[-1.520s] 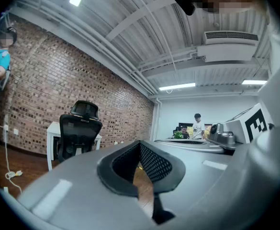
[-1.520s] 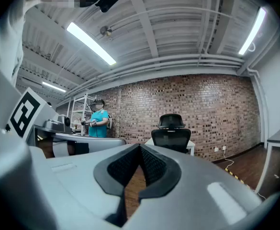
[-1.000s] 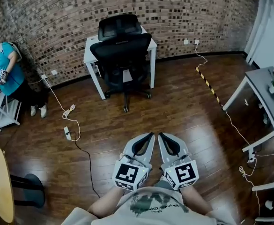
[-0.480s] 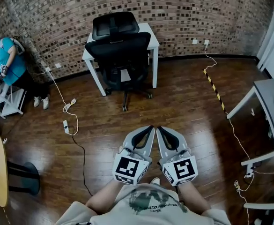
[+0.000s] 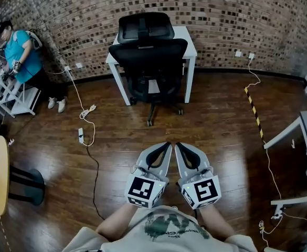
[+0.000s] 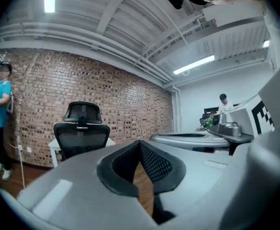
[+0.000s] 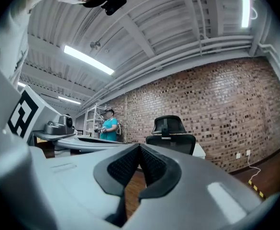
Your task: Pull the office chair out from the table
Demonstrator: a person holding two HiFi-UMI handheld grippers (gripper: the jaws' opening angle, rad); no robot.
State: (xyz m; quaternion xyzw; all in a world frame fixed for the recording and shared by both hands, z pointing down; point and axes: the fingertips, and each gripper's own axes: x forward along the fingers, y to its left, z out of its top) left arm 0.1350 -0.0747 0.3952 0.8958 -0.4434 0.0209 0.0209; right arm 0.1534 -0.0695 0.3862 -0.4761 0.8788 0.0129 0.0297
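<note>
Ahead, office chair point(image 5: 149, 70) sits tucked at white table point(image 5: 183, 37), well apart from left gripper point(image 5: 168, 146) and right gripper point(image 5: 178, 146), both closed on nothing; best to close in squarely, open jaws, grip the backrest point(image 5: 148, 51) evenly at both sides, then pull straight back.
</note>
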